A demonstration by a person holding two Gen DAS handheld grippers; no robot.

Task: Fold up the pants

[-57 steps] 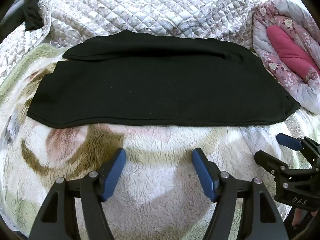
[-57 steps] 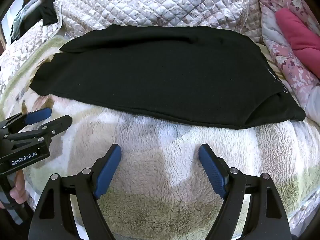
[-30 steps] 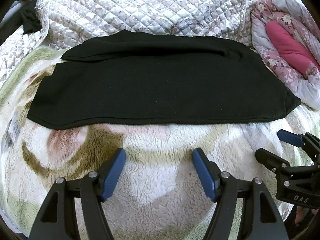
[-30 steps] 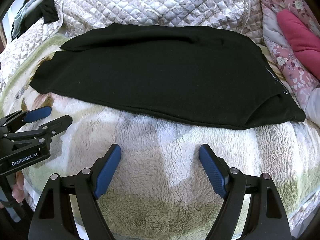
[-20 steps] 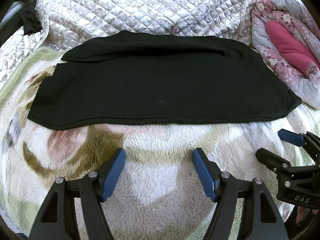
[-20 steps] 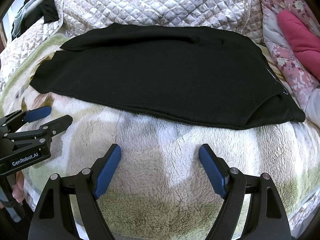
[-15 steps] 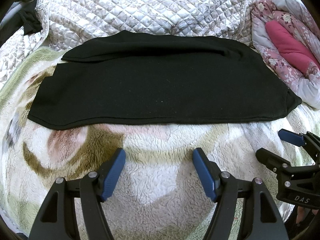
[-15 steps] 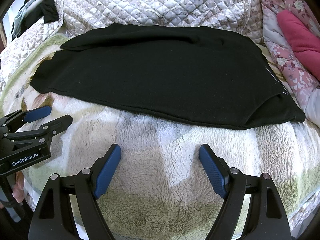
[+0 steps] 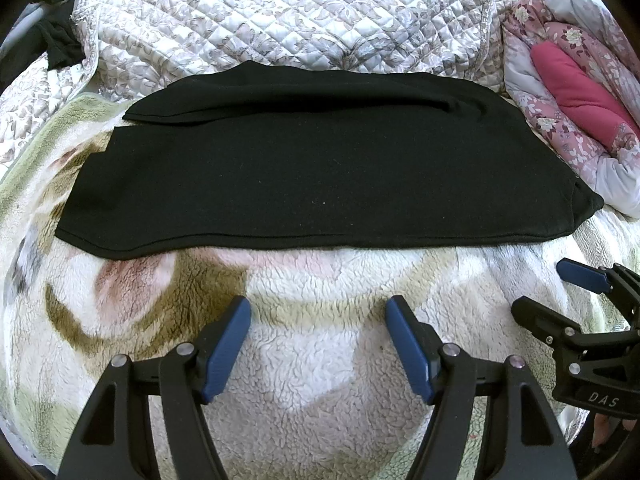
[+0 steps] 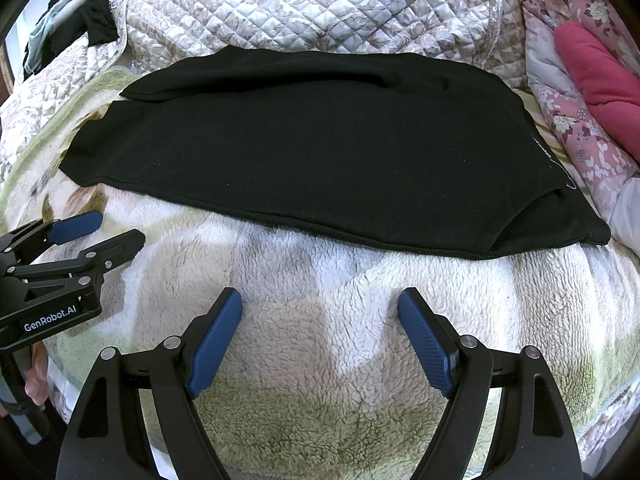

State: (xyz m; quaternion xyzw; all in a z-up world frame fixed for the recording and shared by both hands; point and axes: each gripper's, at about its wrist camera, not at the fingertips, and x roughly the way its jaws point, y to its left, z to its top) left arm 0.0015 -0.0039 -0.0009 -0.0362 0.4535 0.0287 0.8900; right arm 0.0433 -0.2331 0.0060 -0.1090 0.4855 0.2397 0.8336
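1. The black knit pants (image 9: 312, 176) lie flat and already doubled leg over leg, stretched crosswise just ahead of both tongs, on the fluffy cream, green and brown fleece blanket (image 9: 320, 392). The near hem runs a short way beyond the fingertips.
2. The left gripper (image 9: 318, 332) hovers over bare fleece with its blue-padded jaws spread wide and nothing between them. It points at the middle of the near edge.
3. The right gripper (image 10: 320, 320) is equally wide and empty, beside the left one and aimed toward the thicker end of the pants on its right.
4. The next fold probably brings one end across to the other. To do it well, each tong should take a corner of the same end, pinch all layers, lift evenly and lay edges flush.
5. Beyond the pants sits a quilted grey-white floral bedspread (image 9: 288, 16); far right, a rolled pink floral comforter (image 10: 584, 92).
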